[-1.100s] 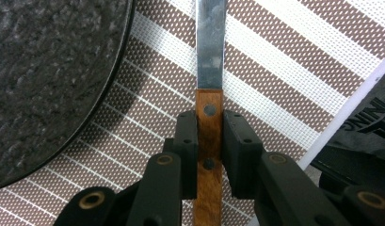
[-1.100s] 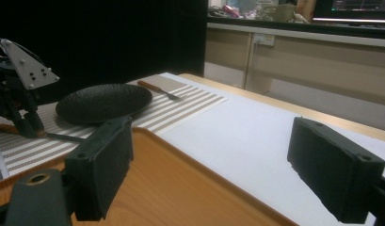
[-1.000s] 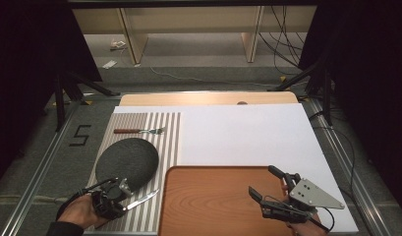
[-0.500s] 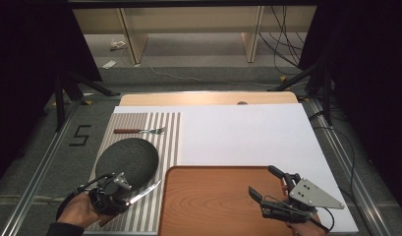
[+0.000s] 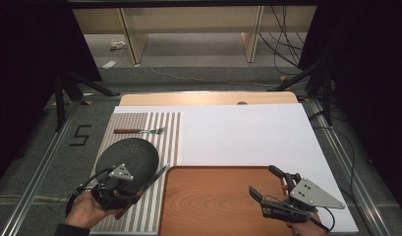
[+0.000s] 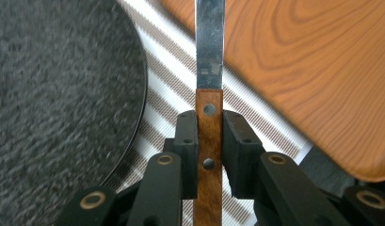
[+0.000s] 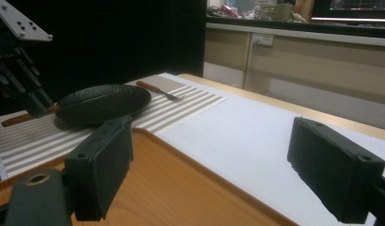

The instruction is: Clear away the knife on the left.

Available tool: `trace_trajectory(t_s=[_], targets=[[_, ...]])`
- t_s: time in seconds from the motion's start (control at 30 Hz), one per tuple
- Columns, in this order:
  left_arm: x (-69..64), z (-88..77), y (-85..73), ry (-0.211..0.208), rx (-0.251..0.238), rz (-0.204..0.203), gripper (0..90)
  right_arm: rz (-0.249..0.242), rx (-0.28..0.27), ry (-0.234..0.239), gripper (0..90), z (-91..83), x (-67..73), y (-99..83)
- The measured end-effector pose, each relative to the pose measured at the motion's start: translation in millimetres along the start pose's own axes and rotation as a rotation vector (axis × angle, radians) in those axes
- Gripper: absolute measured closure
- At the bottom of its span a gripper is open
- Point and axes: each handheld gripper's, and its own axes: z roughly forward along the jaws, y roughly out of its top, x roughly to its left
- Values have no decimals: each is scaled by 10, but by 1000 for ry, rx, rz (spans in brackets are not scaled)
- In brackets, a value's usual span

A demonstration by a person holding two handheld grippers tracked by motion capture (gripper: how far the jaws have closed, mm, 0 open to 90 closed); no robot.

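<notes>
Left gripper (image 5: 132, 189) clamps a table knife (image 6: 209, 94) by its riveted wooden handle, steel blade pointing to two o'clock between the round, grainy dark plate (image 5: 127, 155) and the wooden tray (image 5: 213, 206). Right gripper (image 5: 272, 189) gapes wide above the tray.

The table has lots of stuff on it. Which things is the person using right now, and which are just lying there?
In use:
- knife, wooden handle clamped in left gripper
- left gripper

Just lying there:
- fork
- dark plate
- striped placemat
- wooden tray
- right gripper, open and holding nothing
</notes>
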Motion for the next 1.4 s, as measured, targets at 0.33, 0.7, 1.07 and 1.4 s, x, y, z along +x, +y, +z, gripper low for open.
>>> trace_trajectory(t_s=[0.33, 0.7, 1.07, 1.4], targets=[[-202, 58, 138, -33, -10, 21, 765, -2, 1, 0, 158, -2, 2, 2], [-372, 137, 256, -73, -33, 20, 765, 1, 0, -2, 158, 3, 3, 0], [-608, 297, 402, -143, -40, 41, 765, 0, 1, -1, 158, 2, 4, 0], [-733, 446, 459, -206, -11, 31, 765, -3, 1, -1, 158, -1, 5, 2]])
